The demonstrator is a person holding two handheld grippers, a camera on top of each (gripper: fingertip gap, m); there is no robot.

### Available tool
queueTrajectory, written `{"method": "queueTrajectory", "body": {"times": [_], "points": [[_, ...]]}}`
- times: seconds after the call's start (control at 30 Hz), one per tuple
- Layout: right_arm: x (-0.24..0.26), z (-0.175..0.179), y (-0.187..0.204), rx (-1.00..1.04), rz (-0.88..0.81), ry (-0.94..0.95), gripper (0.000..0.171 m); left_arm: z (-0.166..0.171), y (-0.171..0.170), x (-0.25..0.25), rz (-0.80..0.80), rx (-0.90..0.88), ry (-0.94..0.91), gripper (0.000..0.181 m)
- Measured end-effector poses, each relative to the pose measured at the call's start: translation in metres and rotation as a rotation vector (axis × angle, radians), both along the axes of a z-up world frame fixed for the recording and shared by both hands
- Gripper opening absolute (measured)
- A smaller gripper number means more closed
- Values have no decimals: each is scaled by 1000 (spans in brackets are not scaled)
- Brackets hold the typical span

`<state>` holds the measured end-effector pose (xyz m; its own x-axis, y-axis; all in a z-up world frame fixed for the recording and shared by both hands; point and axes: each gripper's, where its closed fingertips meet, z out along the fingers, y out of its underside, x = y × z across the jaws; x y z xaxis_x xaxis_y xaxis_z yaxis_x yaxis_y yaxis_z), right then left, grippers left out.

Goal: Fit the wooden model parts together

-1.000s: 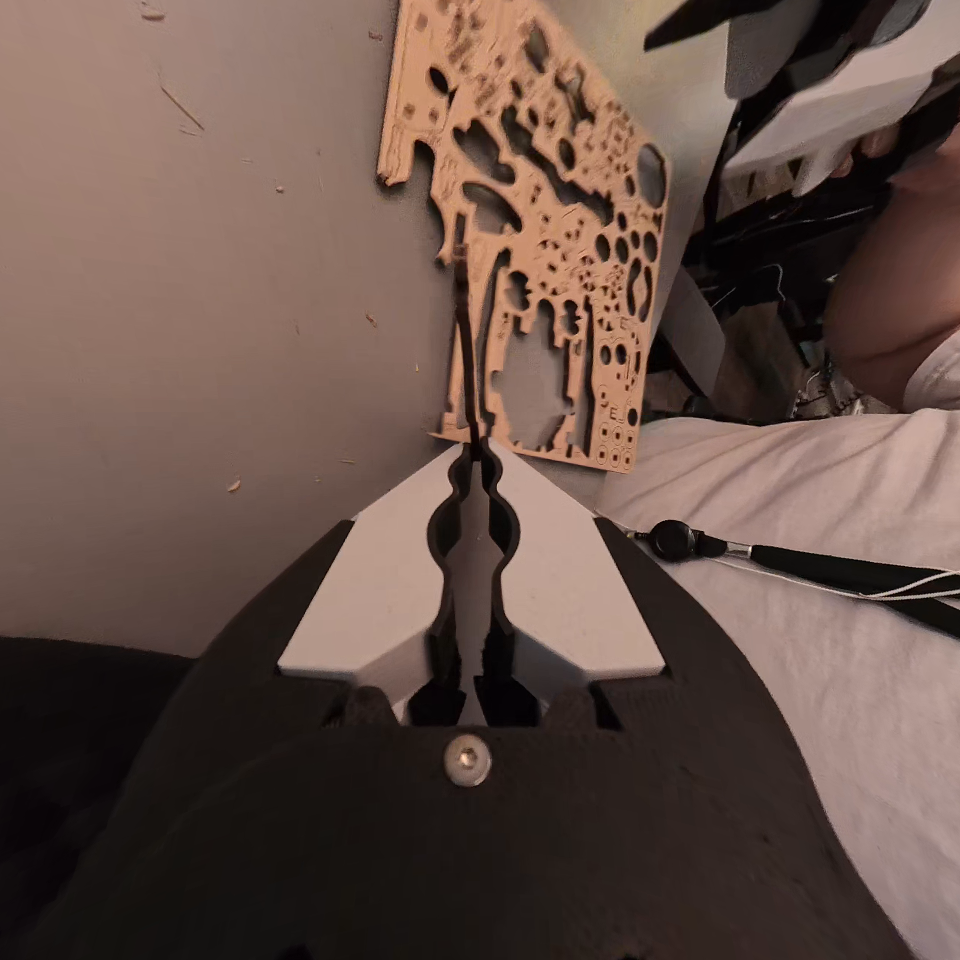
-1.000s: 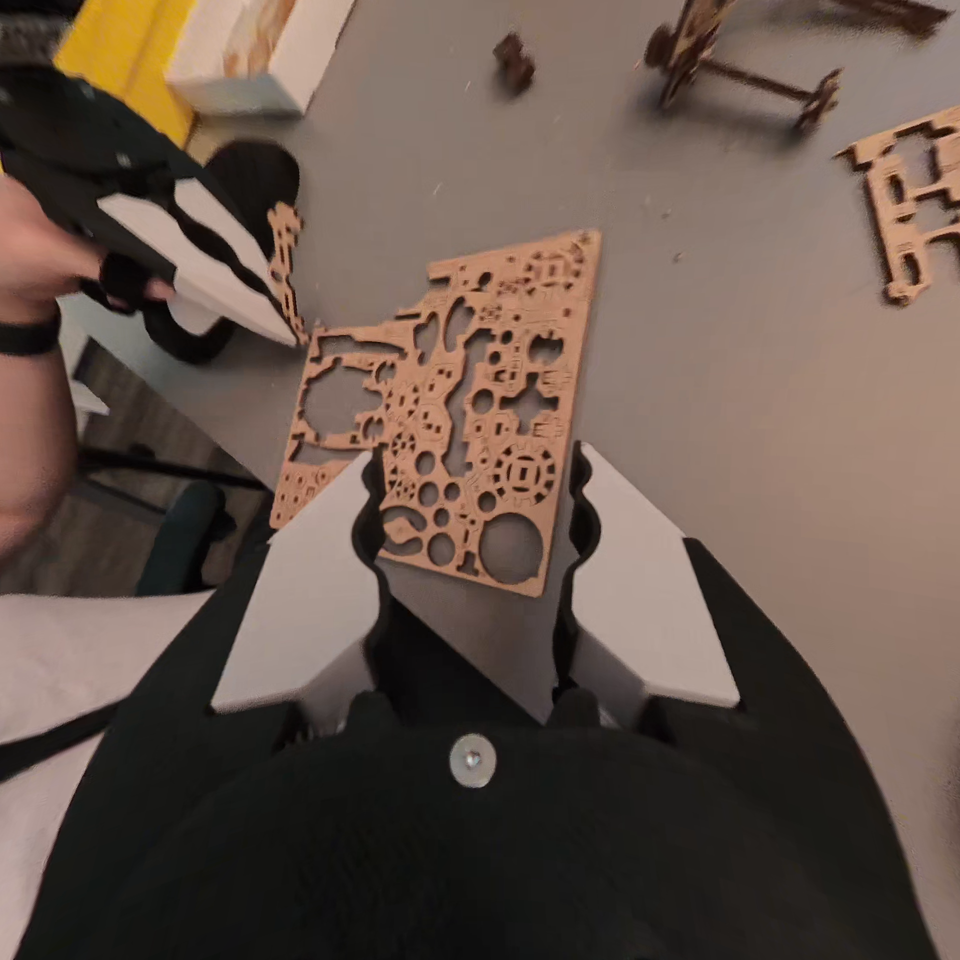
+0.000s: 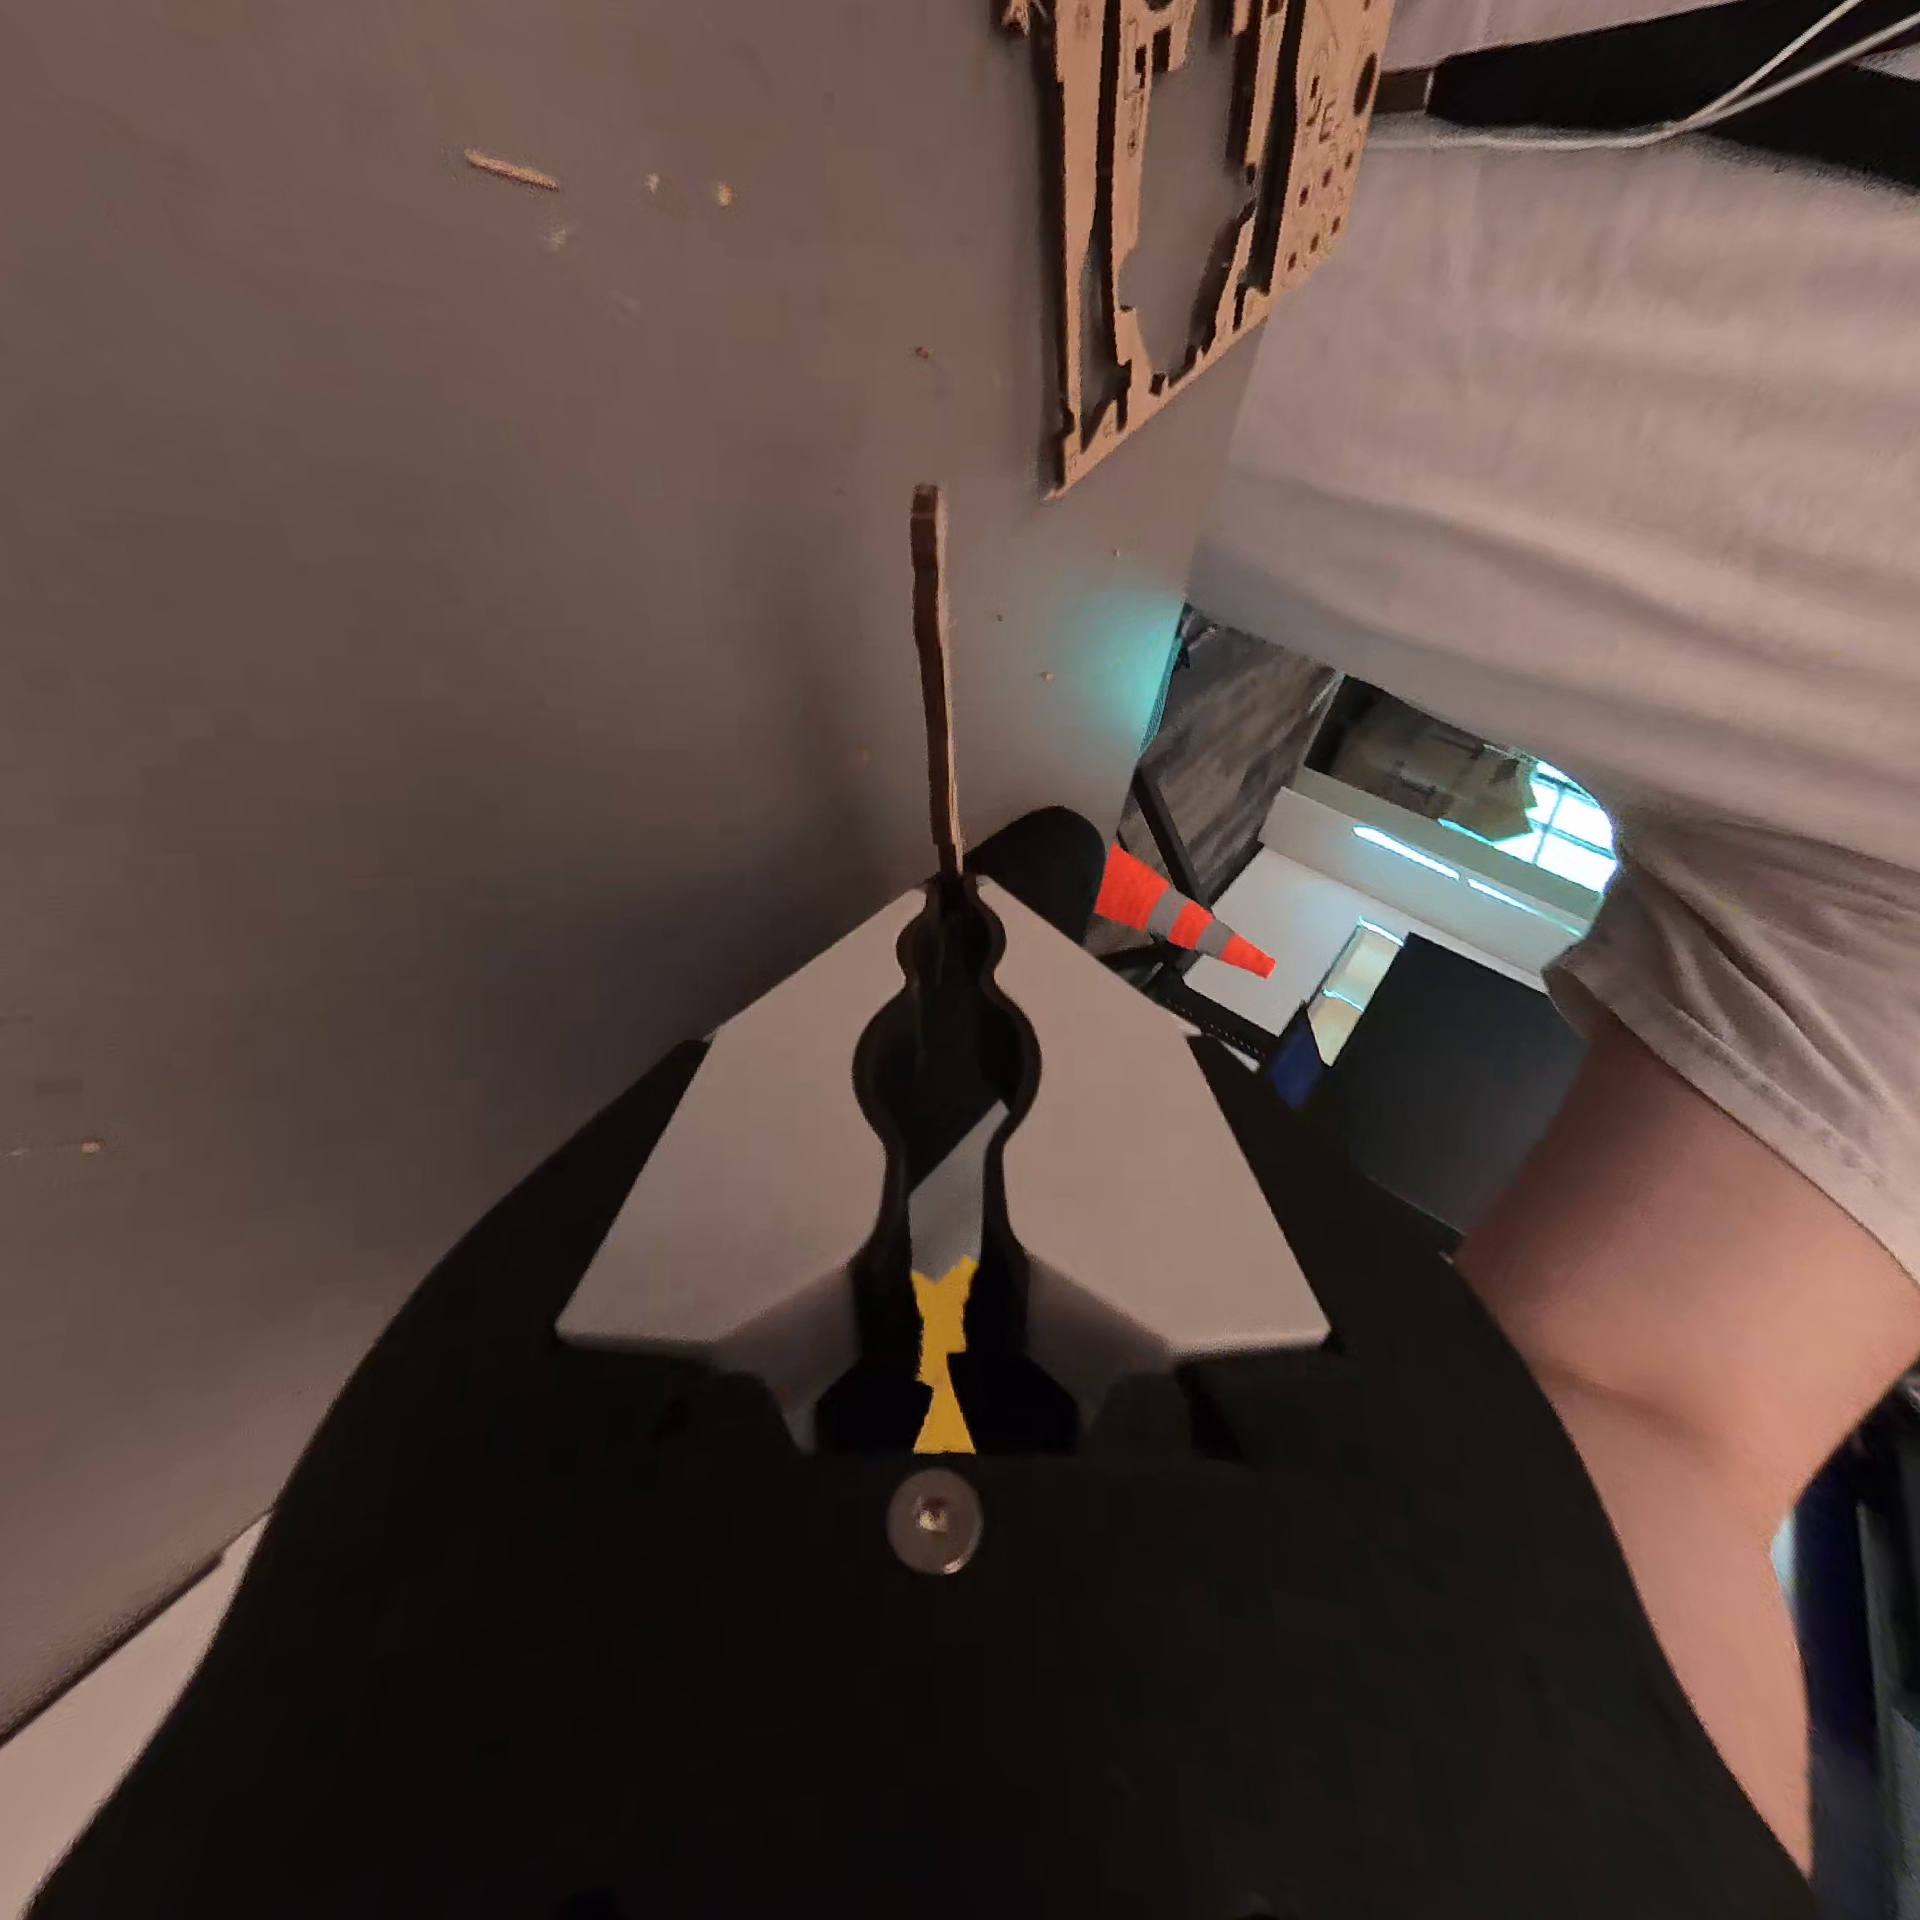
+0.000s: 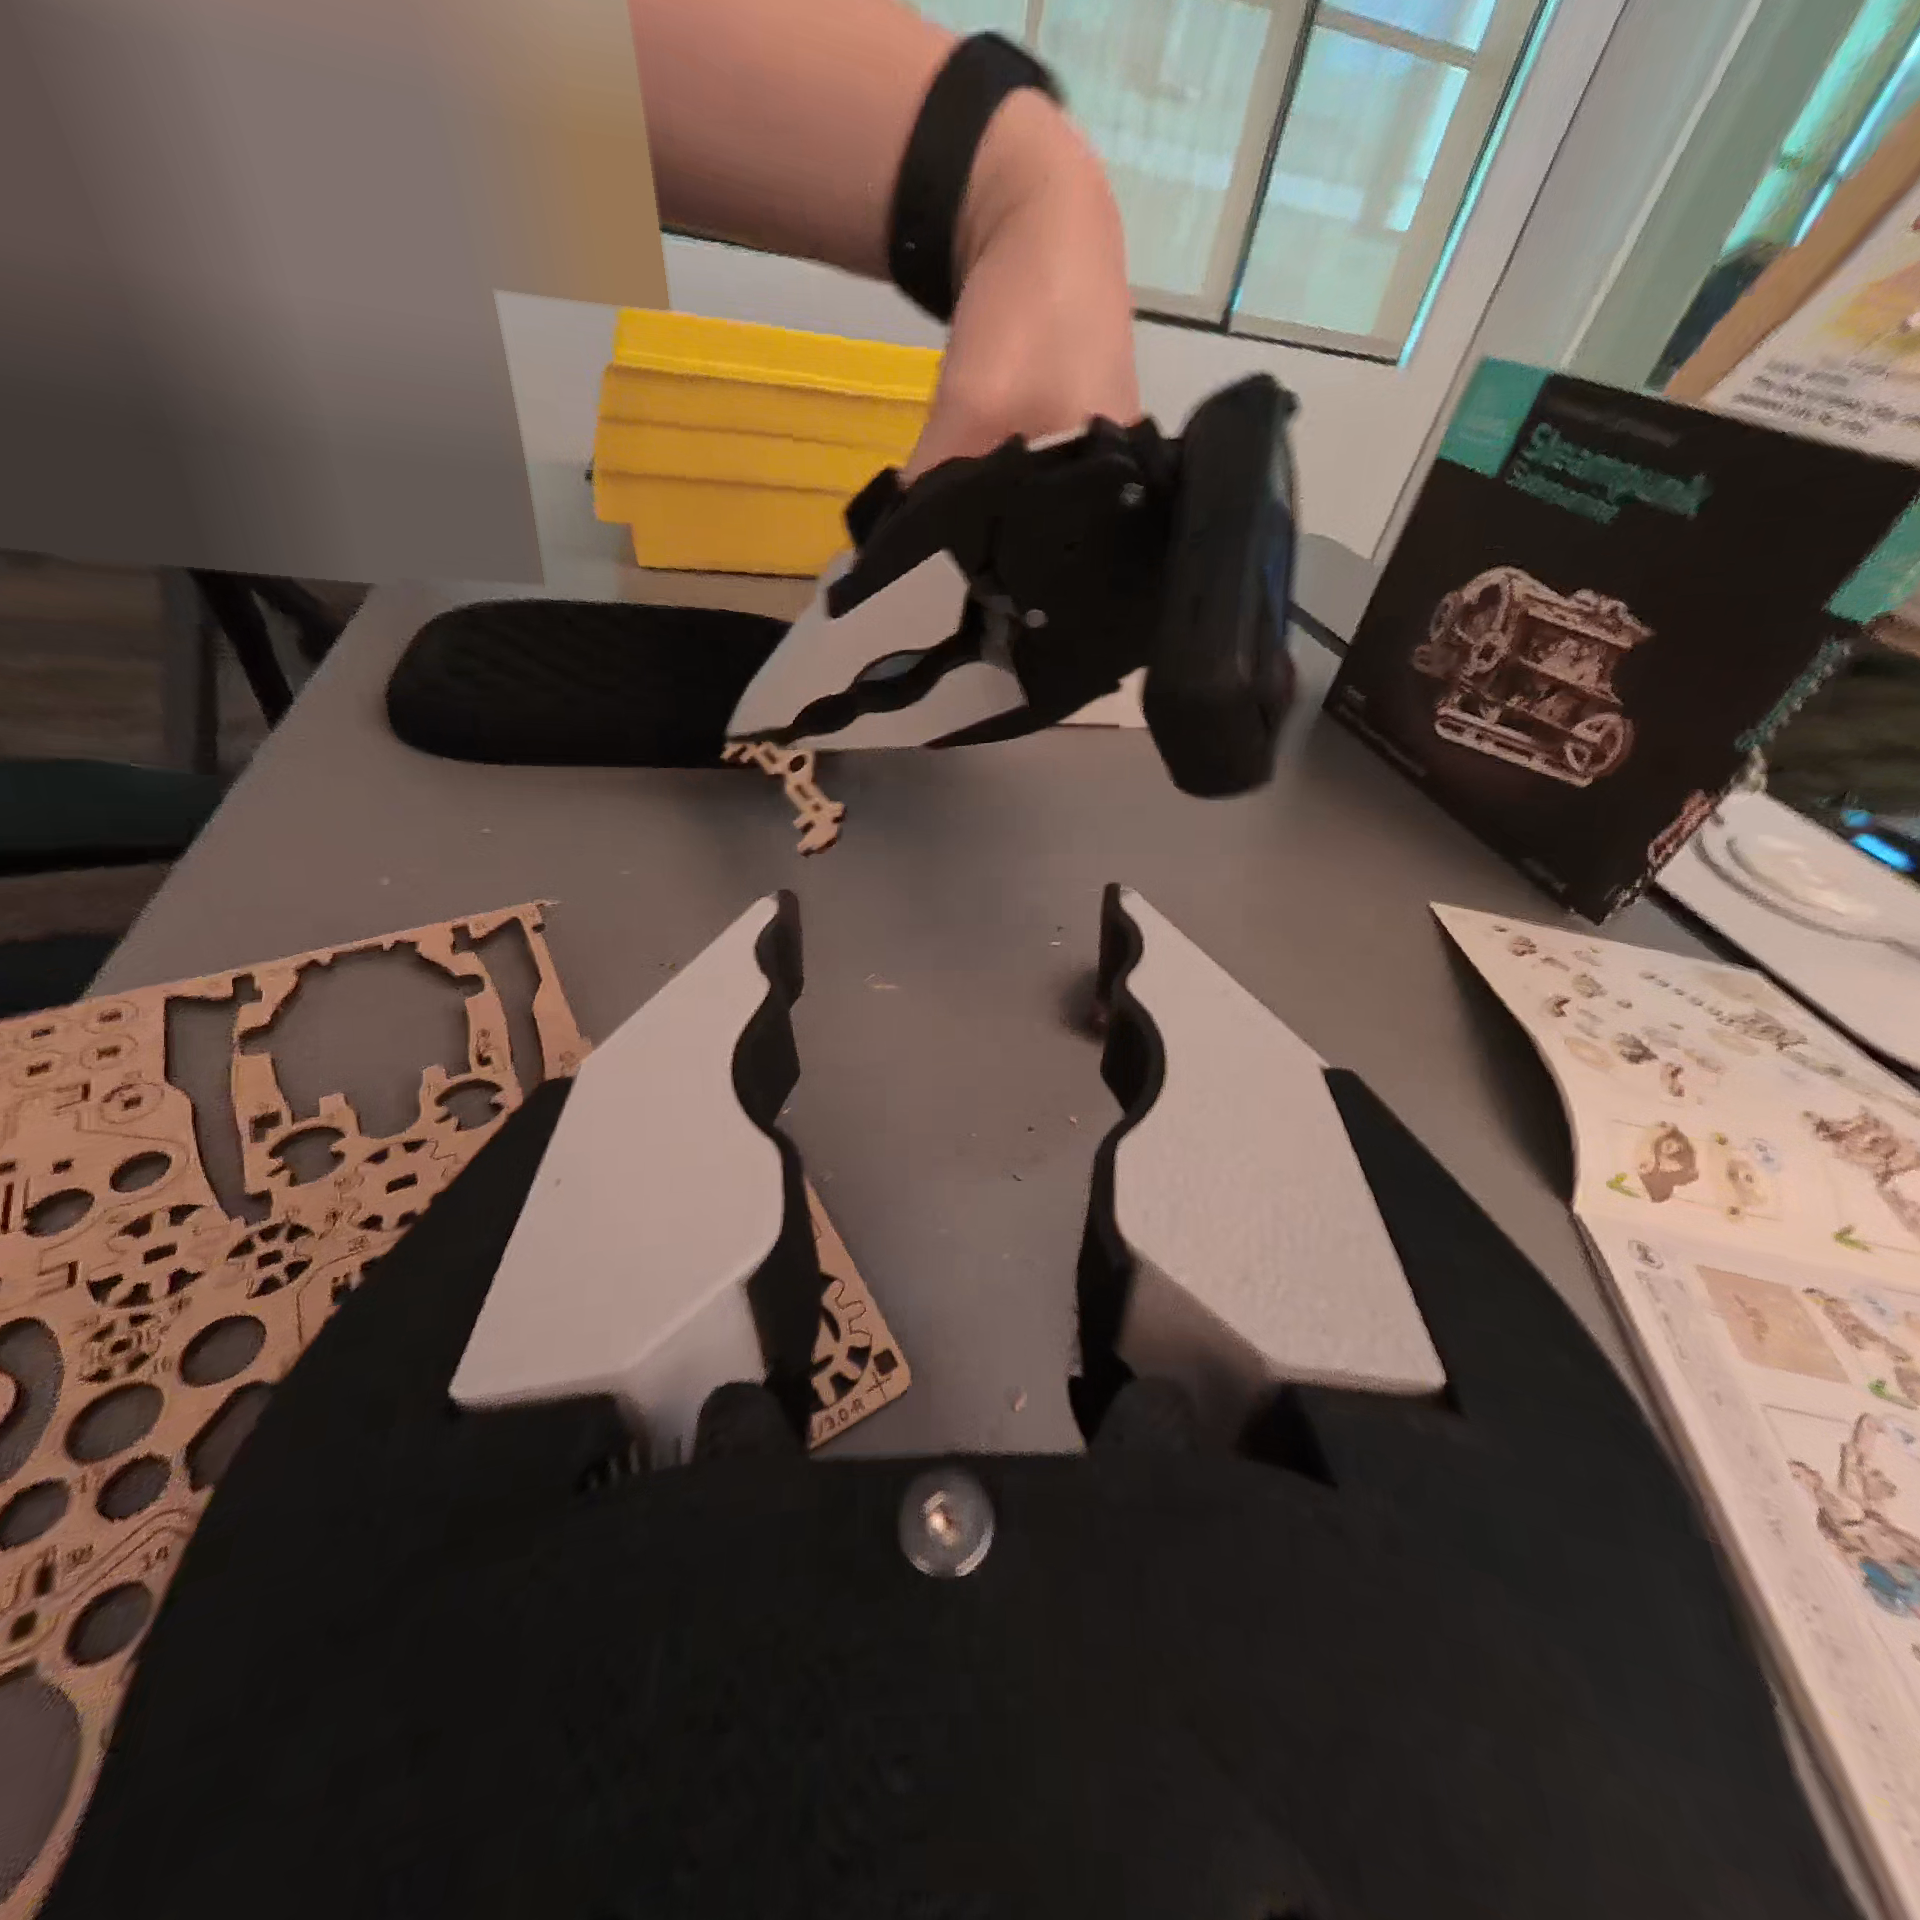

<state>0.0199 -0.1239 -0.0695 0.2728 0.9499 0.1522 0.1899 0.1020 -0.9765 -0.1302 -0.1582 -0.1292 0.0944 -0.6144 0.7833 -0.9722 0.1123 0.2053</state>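
Wooden part (image 3: 933,686) pinched – grey table (image 3: 416,623), windowed room

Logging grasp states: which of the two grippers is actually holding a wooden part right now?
The left gripper, shut on a thin wooden part that sticks out past its tips. The right gripper is open and empty above the grey table.

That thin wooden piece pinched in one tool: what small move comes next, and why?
Probably bring the open, empty right tool toward the wooden piece that the left tool holds above the table, since fitting needs a second grip or part.
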Motion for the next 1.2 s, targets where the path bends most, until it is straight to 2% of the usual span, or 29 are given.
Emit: {"method": "queueTrajectory", "body": {"times": [0.07,0.27,0.63,1.2], "points": [[-5,-10,-8,46,19,-71,54,0,4,-3,-25,-21,29,0],[-21,-39,-20,-13,75,-172,54,-3,12,-9,-89,-53,78,0],[-20,-38,-19,9,68,-184,54,-16,39,-3,-92,-54,84,0],[-23,-40,-32,-38,122,-190,55,-27,47,0,-89,-160,81,1]]}}
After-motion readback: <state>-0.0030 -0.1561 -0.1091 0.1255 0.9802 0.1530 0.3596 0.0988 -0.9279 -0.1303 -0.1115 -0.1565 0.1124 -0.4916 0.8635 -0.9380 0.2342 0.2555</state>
